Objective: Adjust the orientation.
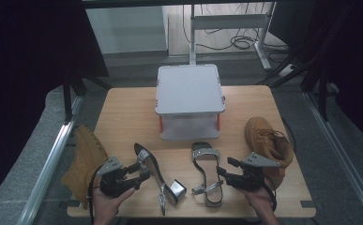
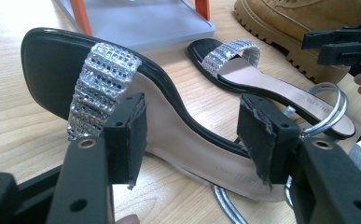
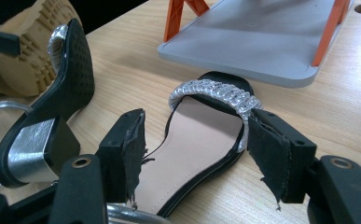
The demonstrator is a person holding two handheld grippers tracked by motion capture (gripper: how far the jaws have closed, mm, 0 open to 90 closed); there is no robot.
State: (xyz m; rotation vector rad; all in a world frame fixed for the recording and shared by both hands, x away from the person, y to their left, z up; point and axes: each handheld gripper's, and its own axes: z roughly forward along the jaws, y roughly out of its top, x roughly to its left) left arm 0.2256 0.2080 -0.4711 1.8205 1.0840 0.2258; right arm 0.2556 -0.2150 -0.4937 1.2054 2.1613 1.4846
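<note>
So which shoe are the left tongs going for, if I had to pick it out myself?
Start at the grey two-tier rack at the back of the wooden table. In front of it lie two black sandals with glittery silver straps, between two tan boots. It is the left sandal, tipped on its side with its silver block heel showing, while the right sandal lies flat on its sole.

wooden table [image 1: 127, 117], two sandals [image 1: 153, 176], boots [image 1: 268, 140], rack [image 1: 189, 101]

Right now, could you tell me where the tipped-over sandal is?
In the high view, the tipped-over sandal lies front-left on the table, between the left gripper and the flat sandal.
</note>
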